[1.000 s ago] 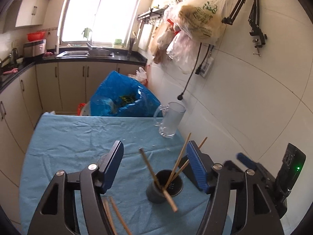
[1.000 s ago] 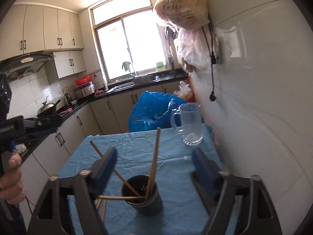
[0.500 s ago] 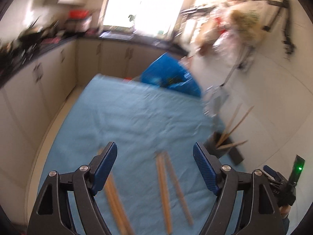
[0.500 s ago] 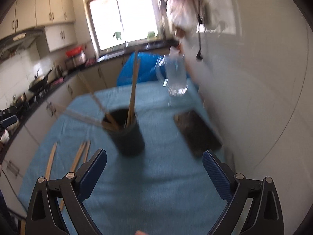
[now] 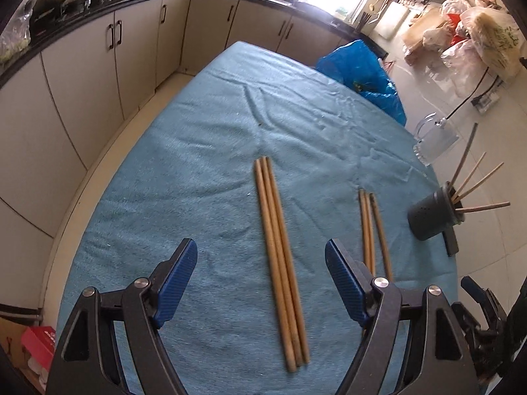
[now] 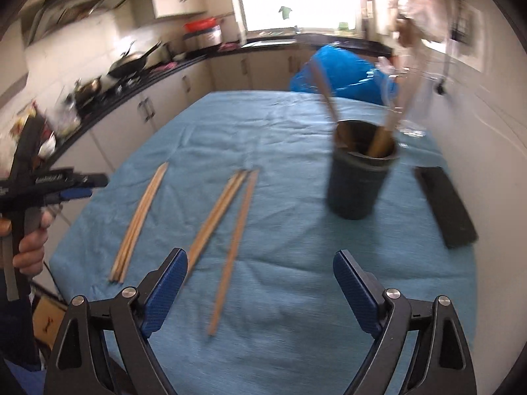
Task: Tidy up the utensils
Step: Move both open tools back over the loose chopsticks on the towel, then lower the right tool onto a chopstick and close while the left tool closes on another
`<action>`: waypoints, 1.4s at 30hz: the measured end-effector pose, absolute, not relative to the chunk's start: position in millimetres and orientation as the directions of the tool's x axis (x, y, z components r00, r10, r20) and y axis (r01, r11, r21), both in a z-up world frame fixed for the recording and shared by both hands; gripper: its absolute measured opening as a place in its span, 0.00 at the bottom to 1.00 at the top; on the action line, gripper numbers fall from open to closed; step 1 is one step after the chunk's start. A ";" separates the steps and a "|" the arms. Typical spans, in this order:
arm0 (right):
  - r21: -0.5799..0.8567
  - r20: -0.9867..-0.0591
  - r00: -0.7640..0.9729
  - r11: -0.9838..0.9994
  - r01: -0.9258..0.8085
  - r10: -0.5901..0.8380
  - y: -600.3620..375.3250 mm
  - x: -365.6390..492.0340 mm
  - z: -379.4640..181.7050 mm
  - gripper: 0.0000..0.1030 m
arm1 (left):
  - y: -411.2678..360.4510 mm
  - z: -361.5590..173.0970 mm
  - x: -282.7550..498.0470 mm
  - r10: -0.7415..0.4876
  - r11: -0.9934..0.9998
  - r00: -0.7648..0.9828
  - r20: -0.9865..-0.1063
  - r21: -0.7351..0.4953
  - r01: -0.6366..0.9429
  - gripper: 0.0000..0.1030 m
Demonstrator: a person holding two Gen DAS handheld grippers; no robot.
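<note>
In the left wrist view, the left gripper (image 5: 260,283) has swung away from the dark utensil holder (image 5: 432,214), which a second ago stood right between its fingers and now sits off at the right edge of the blue tablecloth (image 5: 197,171). The jaws stand wide and empty, and a bundle of three chopsticks (image 5: 280,256) lies flat on the cloth between them, untouched by either pad. A second group of chopsticks (image 5: 374,230) lies just right of the right finger. The holder has several chopsticks (image 5: 477,184) leaning out of it toward the wall; a clear glass mug (image 5: 434,141) stands behind it, and whether it holds anything cannot be told. A blue plastic bag (image 5: 362,69) sits past the table's far end. In the right wrist view, blurred by motion, the right gripper (image 6: 260,288) has also dropped lower than a second ago; its jaws are wide, closing slightly, with only bare cloth between them. The holder (image 6: 357,181), earlier centred between the fingers, now stands ahead to the right with chopsticks upright in it. Loose chopsticks (image 6: 230,210) lie ahead to the left, another bundle (image 6: 140,220) further left, and a flat black object (image 6: 444,207) lies by the wall. A hand (image 6: 31,247) holds the left gripper at the left edge.
</note>
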State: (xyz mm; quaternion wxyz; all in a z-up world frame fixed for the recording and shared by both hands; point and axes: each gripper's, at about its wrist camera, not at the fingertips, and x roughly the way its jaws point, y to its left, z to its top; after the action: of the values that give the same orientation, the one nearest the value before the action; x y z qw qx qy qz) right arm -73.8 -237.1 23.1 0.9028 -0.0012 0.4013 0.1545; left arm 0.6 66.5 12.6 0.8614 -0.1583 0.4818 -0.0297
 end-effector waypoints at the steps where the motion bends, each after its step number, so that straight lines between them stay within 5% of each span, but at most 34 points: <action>1: 0.120 -0.731 0.621 0.949 -0.291 0.283 -229.5 -70.9 21.4 0.90 | 67.0 10.6 1.8 -0.205 0.948 0.527 -0.825 -0.301 -0.103 0.76; 8: 0.151 -0.789 0.540 0.945 -0.291 0.292 -189.5 -23.3 21.8 0.90 | 66.9 -3.1 31.0 -0.206 0.946 0.449 -0.870 -0.295 -0.137 0.76; 12: 0.147 -0.833 0.495 0.961 -0.234 0.248 -175.7 7.6 19.5 0.79 | 66.9 -7.6 59.9 -0.153 0.958 0.403 -0.902 -0.236 -0.166 0.76; 23: 0.140 -0.860 0.471 0.978 -0.152 0.196 -164.8 44.8 12.6 0.73 | 51.4 -20.3 106.2 -0.083 0.977 0.345 -0.935 -0.145 -0.156 0.39; 27: 0.143 -0.864 0.462 0.977 -0.158 0.201 -161.4 51.1 12.8 0.70 | 51.6 -26.5 112.6 -0.095 0.975 0.336 -0.937 -0.155 -0.156 0.39; 30: 0.167 -0.867 0.445 0.972 -0.162 0.223 -159.0 56.8 11.9 0.52 | 49.6 -28.8 116.8 -0.084 0.978 0.334 -0.939 -0.142 -0.153 0.37; 33: 0.189 -0.879 0.413 0.969 -0.156 0.238 -156.0 64.9 7.4 0.35 | 49.0 -32.1 118.8 -0.062 0.980 0.320 -0.945 -0.118 -0.159 0.21; 42: 0.196 -0.895 0.383 0.973 -0.124 0.229 -154.3 85.0 -8.1 0.23 | 50.3 -34.8 126.4 -0.053 0.985 0.320 -0.946 -0.103 -0.141 0.21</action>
State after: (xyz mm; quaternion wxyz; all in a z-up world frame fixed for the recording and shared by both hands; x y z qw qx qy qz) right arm 85.0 -154.3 -8.1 0.8303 0.0480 0.5449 0.1063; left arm 126.4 50.3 -34.8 0.8083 -0.0831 0.5823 0.0274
